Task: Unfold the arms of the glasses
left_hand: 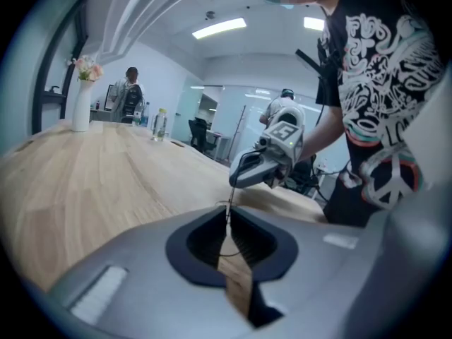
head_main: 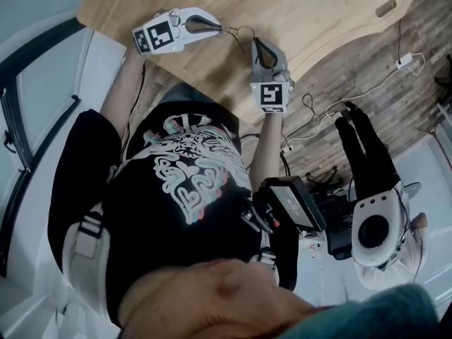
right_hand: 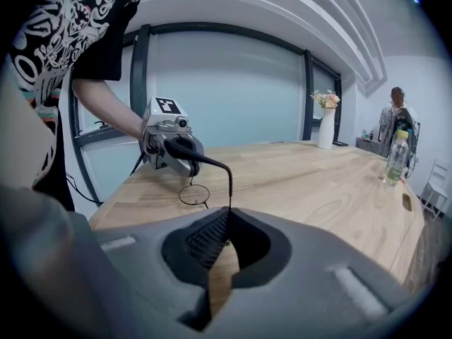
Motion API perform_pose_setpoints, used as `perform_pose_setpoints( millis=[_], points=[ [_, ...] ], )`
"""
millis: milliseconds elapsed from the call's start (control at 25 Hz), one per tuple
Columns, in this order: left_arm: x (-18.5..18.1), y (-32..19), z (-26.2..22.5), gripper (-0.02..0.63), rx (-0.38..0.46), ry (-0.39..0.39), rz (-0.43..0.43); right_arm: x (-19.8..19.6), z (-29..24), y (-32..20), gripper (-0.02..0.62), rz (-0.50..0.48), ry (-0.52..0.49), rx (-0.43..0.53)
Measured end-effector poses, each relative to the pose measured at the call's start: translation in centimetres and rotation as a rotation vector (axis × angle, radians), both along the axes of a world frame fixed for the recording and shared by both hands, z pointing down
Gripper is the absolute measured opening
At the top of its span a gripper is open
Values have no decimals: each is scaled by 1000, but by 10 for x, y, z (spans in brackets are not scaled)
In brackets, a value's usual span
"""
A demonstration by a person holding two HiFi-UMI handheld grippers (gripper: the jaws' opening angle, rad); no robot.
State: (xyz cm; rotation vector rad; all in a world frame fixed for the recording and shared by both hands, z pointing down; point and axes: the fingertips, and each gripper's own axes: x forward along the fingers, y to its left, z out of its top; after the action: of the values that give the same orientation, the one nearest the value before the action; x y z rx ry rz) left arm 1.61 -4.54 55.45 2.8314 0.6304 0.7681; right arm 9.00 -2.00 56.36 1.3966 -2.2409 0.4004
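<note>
We hold the glasses [right_hand: 194,194] in the air above the surface [head_main: 311,9], near its edge. Our left tool [head_main: 221,28] is pressed shut on the frame, and our right tool [head_main: 256,42] pinches one thin arm [right_hand: 230,186].

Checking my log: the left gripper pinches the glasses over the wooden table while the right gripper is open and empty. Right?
No. The right gripper is also shut on the glasses, as the right gripper view shows; the rest stands.
</note>
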Motion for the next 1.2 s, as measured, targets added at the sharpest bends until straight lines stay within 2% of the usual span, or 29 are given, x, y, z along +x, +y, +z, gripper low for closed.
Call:
perform_pose_setpoints(
  millis=[240, 480, 560, 640, 760, 800, 960, 1080, 1200],
  points=[
    [-17, -21, 6, -14, 29, -23, -85, 18, 3, 1, -1, 51, 15, -2],
    [-15, -28, 3, -14, 56, -5, -125, 20, 5, 0, 0, 43, 35, 14],
    [-10, -20, 5, -14, 91, -17, -89, 19, 5, 1, 0, 41, 41, 11],
    [-8, -8, 16, 6, 130, -76, -33, 16, 6, 1, 0, 33, 49, 9],
    [2, 7, 34, 209, 170, -169, 33, 14, 5, -1, 0, 22, 63, 7],
    [9, 10, 34, 230, 187, -179, 56, 13, 5, -2, 0, 19, 67, 6],
    [43, 16, 36, 222, 299, -187, 165, 12, 5, -2, 0, 9, 81, 7],
    [60, 15, 50, 81, 420, -230, 223, 10, 6, -2, -1, 6, 77, 10],
    [65, 20, 63, 77, 464, -283, 286, 6, 6, 0, 0, -4, 71, 11]
  ],
)
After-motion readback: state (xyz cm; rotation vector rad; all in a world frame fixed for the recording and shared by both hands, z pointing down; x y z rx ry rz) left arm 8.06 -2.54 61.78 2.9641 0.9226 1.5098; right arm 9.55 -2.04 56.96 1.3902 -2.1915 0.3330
